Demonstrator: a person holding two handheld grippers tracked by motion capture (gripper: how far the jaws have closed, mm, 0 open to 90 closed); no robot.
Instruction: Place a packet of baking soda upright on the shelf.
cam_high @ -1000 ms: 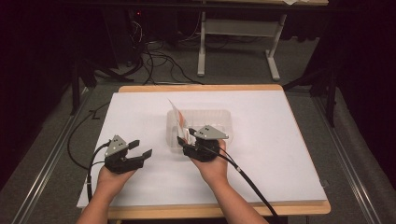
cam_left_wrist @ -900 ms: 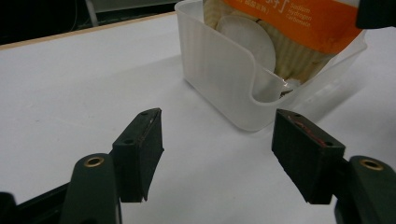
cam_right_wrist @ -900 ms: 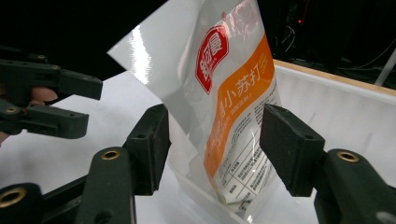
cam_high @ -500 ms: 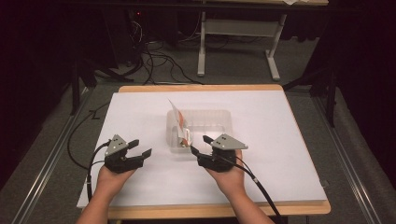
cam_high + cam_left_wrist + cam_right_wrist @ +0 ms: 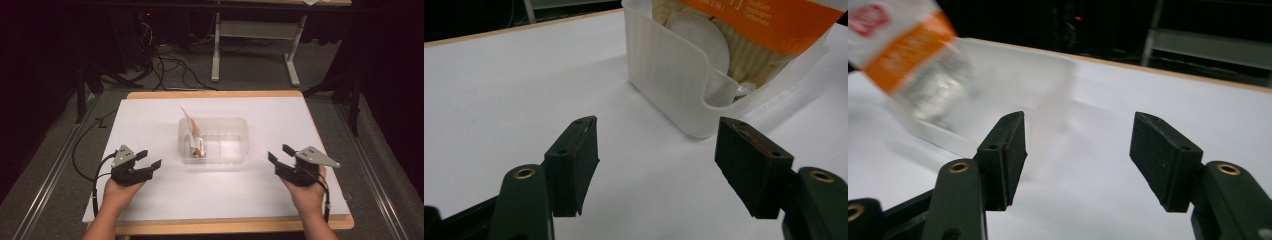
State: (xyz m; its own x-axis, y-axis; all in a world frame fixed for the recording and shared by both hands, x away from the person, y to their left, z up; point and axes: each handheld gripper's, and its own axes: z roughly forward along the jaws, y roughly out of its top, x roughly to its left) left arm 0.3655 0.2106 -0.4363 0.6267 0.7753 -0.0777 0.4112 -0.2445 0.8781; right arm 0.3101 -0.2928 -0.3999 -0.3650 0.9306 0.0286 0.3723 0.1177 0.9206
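Right tool (image 5: 281, 161) jaws apart, nothing between them; they have just been opening. It sits well right of the clear plastic tub (image 5: 235, 145), near the right edge of the white surface (image 5: 150, 115). Left tool (image 5: 148, 161) jaws also apart and empty, just left of the tub and pointing toward it.

The tub stands mid-surface: translucent, rectangular, rounded corners, ribbed walls, low notch in the near wall in the left gripper view (image 5: 674, 70).

A pouch (image 5: 192, 132) stands tilted in the tub's left end, its top poking above the rim. It has a clear body with an orange band; pale round pieces show inside (image 5: 704, 40). White print on the orange reads "Sodium Carbonate" in part, the rest cut off. In the right gripper view the pouch (image 5: 903, 55) is blurred: a red logo on white, unreadable.
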